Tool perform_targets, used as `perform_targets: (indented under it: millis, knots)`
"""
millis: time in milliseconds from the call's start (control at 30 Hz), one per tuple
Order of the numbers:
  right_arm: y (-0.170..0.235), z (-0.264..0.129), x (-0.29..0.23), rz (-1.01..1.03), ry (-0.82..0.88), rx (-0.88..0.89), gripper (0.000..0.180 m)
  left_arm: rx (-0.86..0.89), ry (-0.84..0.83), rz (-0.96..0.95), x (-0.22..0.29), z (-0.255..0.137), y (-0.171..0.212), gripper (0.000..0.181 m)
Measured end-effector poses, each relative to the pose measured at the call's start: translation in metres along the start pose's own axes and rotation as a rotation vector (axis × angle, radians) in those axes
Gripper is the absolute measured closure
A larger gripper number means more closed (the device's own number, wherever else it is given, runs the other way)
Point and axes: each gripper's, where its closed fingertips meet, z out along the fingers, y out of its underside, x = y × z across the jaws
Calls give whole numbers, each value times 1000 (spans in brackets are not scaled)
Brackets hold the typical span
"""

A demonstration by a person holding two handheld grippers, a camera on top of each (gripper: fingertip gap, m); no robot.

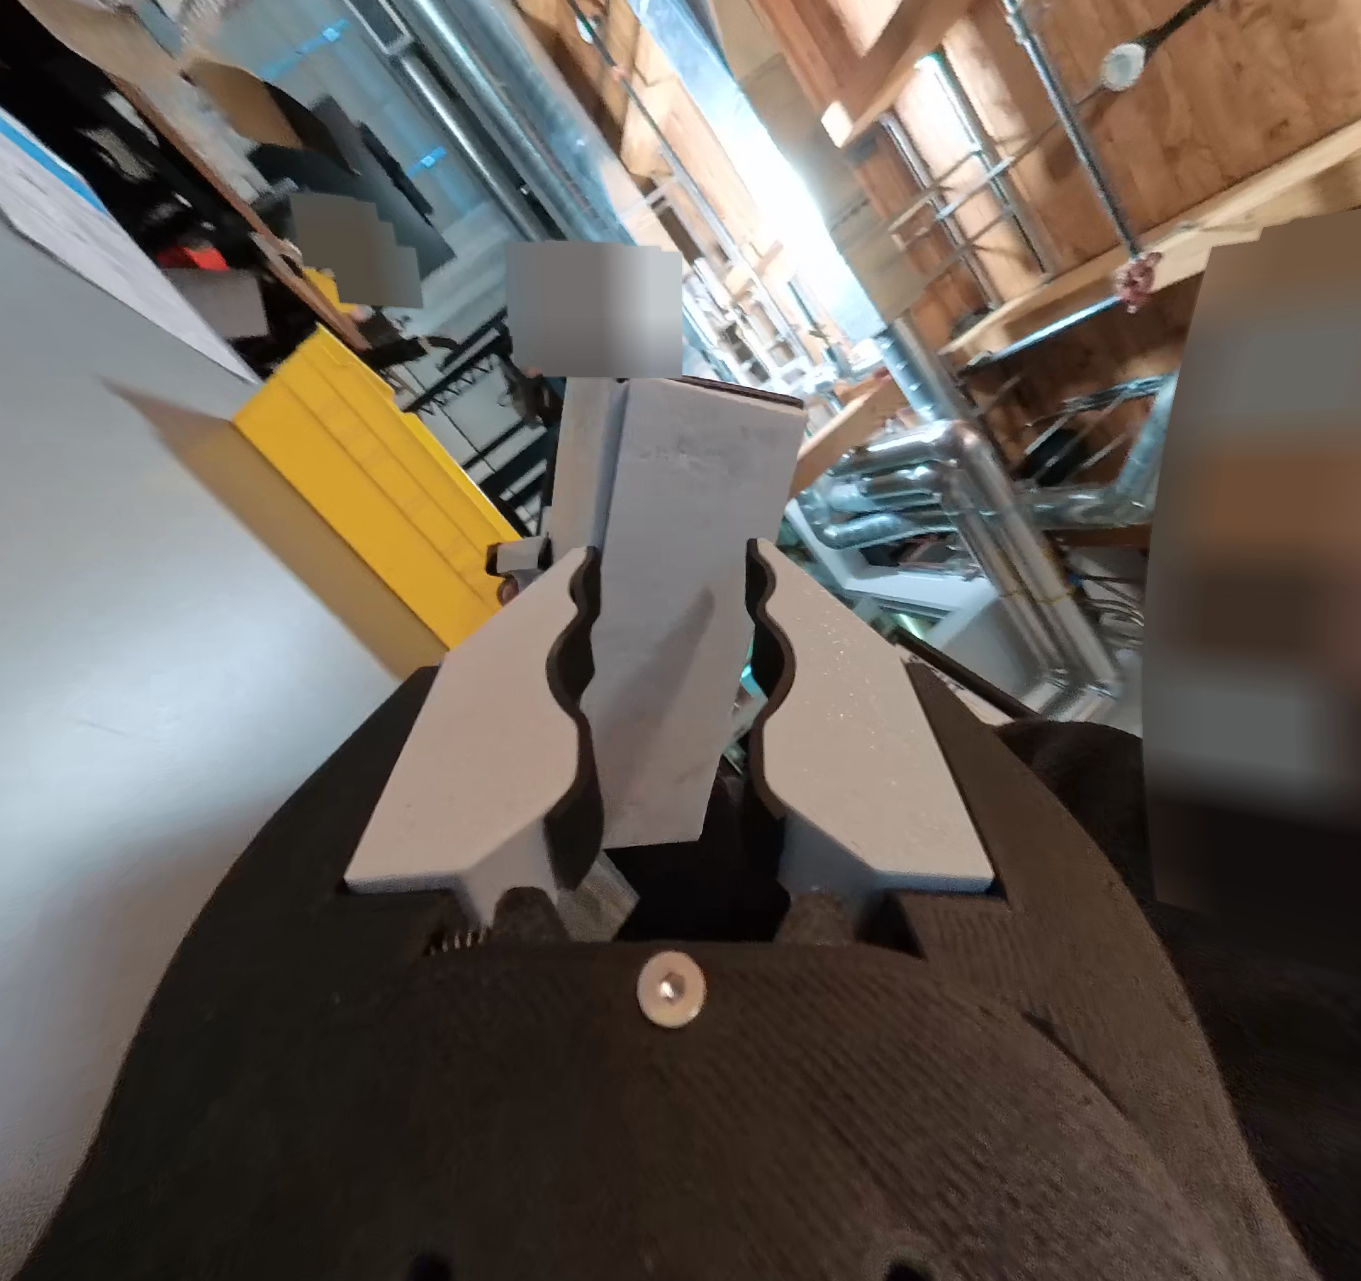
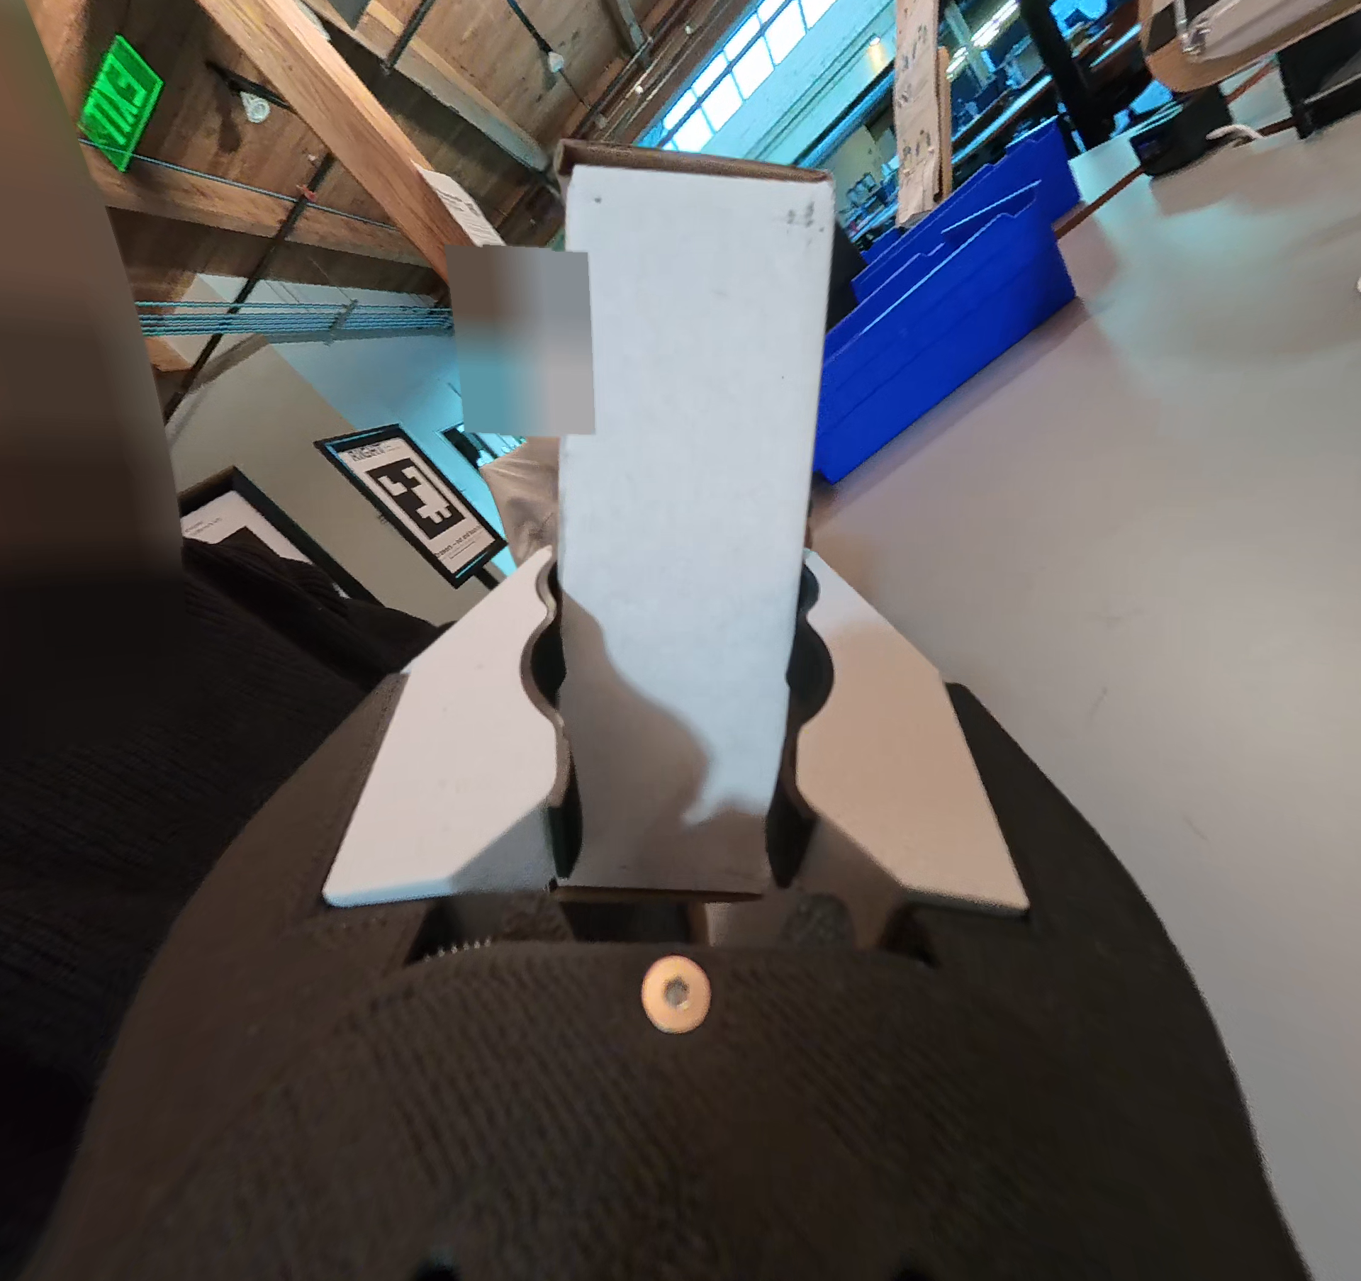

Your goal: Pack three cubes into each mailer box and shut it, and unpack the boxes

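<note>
In the left wrist view, my left gripper (image 1: 674, 553) is shut on a white mailer box (image 1: 692, 494), which stands up between the fingers with its closed end away from me. In the right wrist view, my right gripper (image 2: 677, 564) is shut on a white mailer box (image 2: 692, 362), held the same way and lifted off the table. I cannot tell whether both views show the same box. Both cameras tilt up toward the ceiling. No cubes are in view.
The white table (image 1: 110, 583) carries a yellow bin (image 1: 368, 457) to the left. In the right wrist view the table (image 2: 1105, 583) carries blue bins (image 2: 943, 347) at the right. A framed marker sign (image 2: 416, 502) and a person's dark sleeve (image 2: 147, 730) are at the left. There is about 8 cm between the tips of the two grippers.
</note>
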Motion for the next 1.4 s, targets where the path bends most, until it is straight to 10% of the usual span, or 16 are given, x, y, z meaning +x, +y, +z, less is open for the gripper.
perform_targets:
  millis: [367,700,1400]
  knots:
    - [9,6,29,83,90,21,118,52,-247,165,-24,1,-6,91]
    - [28,14,28,86,88,-83,118,-68,-271,129,-36,1,12,119]
    - [-5,-1,31,-33,212,70,80,-245,-349,372,-28,5,23,120]
